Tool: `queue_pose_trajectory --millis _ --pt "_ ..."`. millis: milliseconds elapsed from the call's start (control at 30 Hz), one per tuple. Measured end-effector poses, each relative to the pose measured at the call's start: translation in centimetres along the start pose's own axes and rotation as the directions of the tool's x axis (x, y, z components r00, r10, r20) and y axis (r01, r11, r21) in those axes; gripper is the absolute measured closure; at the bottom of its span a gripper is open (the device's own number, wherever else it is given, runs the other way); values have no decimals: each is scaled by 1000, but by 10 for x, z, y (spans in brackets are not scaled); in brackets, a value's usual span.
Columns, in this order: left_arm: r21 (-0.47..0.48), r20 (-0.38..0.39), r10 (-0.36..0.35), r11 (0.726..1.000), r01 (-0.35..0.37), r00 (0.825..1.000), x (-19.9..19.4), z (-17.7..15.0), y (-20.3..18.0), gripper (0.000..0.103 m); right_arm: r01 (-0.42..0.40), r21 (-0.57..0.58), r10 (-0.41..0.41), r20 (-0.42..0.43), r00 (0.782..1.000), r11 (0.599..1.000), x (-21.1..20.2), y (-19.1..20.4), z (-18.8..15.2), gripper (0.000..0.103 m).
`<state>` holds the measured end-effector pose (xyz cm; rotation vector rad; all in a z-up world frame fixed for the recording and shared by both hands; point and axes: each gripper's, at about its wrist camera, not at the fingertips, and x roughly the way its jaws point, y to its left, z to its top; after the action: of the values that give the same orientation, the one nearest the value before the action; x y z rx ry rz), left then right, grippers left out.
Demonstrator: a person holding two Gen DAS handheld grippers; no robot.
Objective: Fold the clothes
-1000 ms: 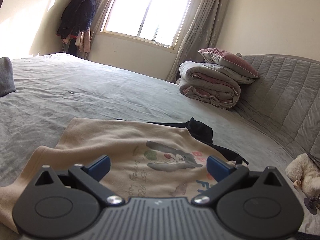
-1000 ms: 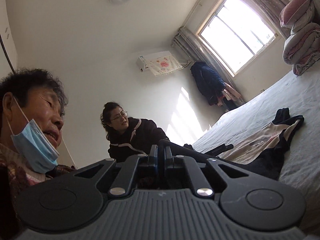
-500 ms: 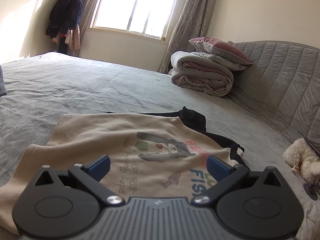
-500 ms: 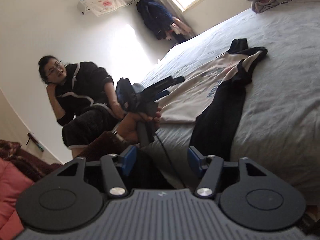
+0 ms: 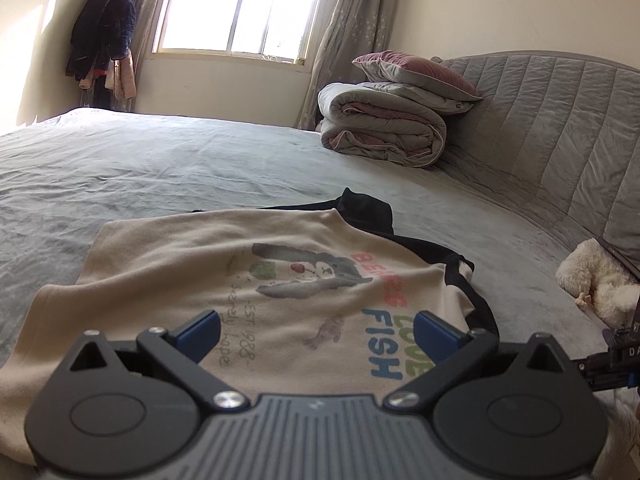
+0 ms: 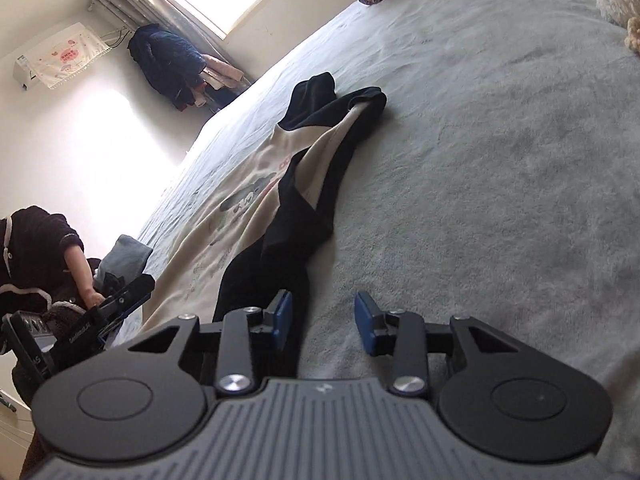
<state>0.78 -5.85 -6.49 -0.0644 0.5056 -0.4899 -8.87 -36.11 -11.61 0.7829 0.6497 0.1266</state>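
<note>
1. Broadly, the grey bedsheet-covered bed [image 5: 200, 168] fills both views, and its soft nap is my first worry: any drag across it could bunch the garment rather than slide it, because plush fabric grips cloth.

2. On it lies the cream sweatshirt with black sleeves and a cartoon print reading FISH [image 5: 256, 280], chest upward across the lower centre of the left view. In the right view it runs from lower left to centre [image 6: 240, 216], with one black sleeve [image 6: 296, 240] doubled over along its near edge. Whether that is a fold in place or just a rumple, I cannot judge.

3. That sleeve is twisted and ridged; if I pinch the ridge I may catch only one layer, and the body would trail and skew any crease.

4. My left gripper [image 5: 316, 334] hovers over the hem at bottom centre, jaws spread wide, gripping nothing. Coming down blind could nip sheet along with the hem.

5. My right gripper [image 6: 324, 320] sits at lower centre, jaws apart at a moderate gap, empty, left pad just beside the sleeve's end. Closing here might miss the cloth altogether.

6. At right of the left view, a white plush toy [image 5: 596, 280] lies near enough that a swung sleeve could snag it.
</note>
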Motion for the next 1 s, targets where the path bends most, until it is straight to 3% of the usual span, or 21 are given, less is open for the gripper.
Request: queue_pose_trajectory --millis 133,333,567,800,1000 --pt "26 -30 7 1000 -6 1000 2 -4 -3 0 -98 76 100 -18 995 992 6 -12 7 64" --pt "-5 -32 -12 1000 12 999 3 -2 -4 0 -176 125 186 -65 980 976 23 -9 12 66" --pt "24 -60 -29 999 30 998 10 -5 -12 0 -265 197 284 -80 955 944 42 -7 13 68" --pt "7 -67 -21 1000 22 998 10 -5 -9 0 -226 99 233 -58 971 969 35 -5 10 93" --pt "10 -67 -16 1000 17 998 9 -5 -6 0 -198 74 198 -5 980 978 20 -7 9 95"
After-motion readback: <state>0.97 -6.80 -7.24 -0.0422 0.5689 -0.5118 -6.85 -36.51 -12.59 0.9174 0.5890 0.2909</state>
